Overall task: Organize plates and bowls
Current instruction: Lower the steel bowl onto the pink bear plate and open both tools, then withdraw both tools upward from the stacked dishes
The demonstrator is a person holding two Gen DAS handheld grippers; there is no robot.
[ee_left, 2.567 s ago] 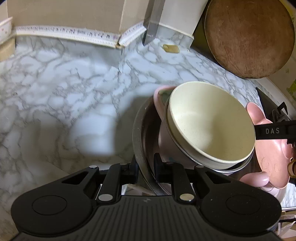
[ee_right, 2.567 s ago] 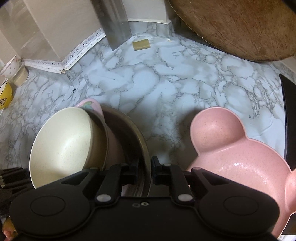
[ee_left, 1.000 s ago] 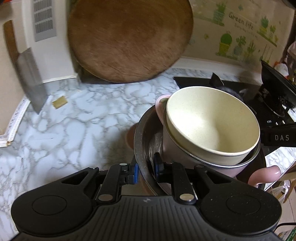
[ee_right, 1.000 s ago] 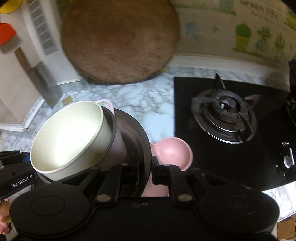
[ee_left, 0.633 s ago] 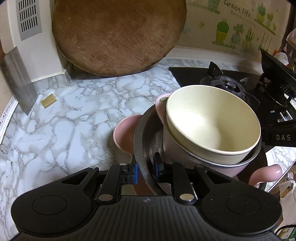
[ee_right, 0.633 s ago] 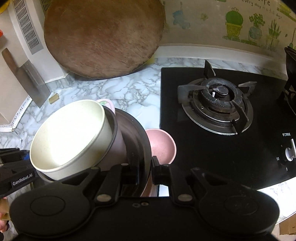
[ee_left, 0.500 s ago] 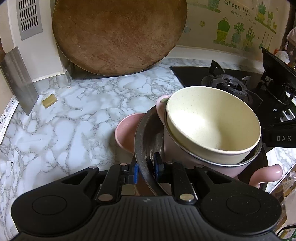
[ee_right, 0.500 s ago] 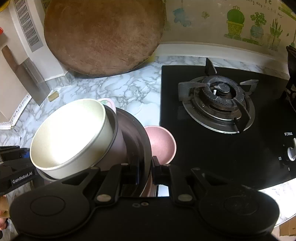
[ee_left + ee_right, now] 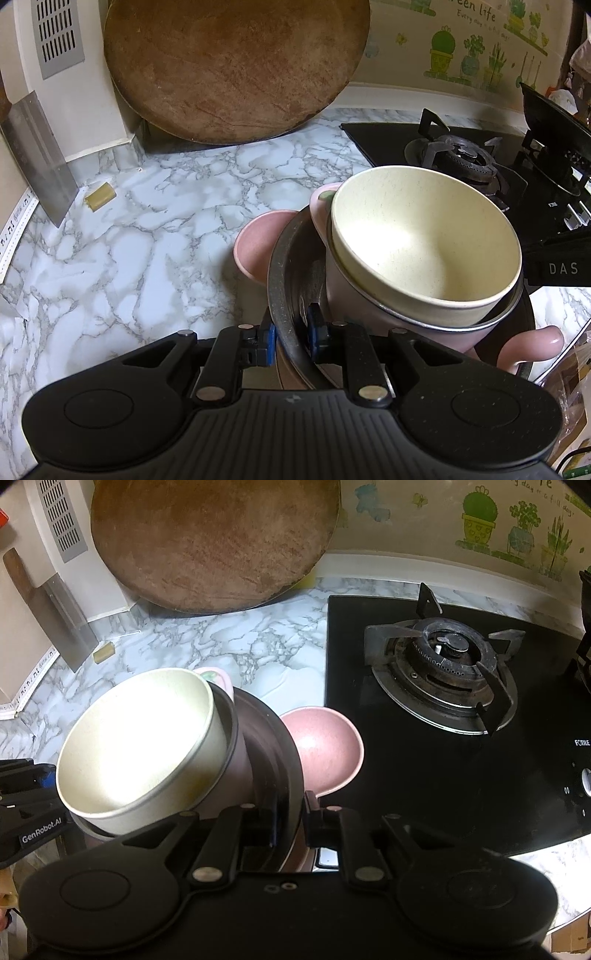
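"Green life" in green letters on the cream wall sticker with potted cacti (image 9: pixel 476 14), a smaller line beneath it too blurred to read. "DAS" in pale capitals on the black right gripper body (image 9: pixel 561 267). "GenRobot.AI" in white on the black left gripper body (image 9: pixel 40 832). "FOTILE" in white on the black glass gas hob (image 9: pixel 582 743).

The left gripper (image 9: pixel 289 336) is matte black plastic with a ribbed top plate, two round recessed discs, silver rivets on its linkage arms and blue pads; the right gripper (image 9: pixel 290 821) is likewise black, with silver rivets; its side reads "DAS" in the left wrist view.
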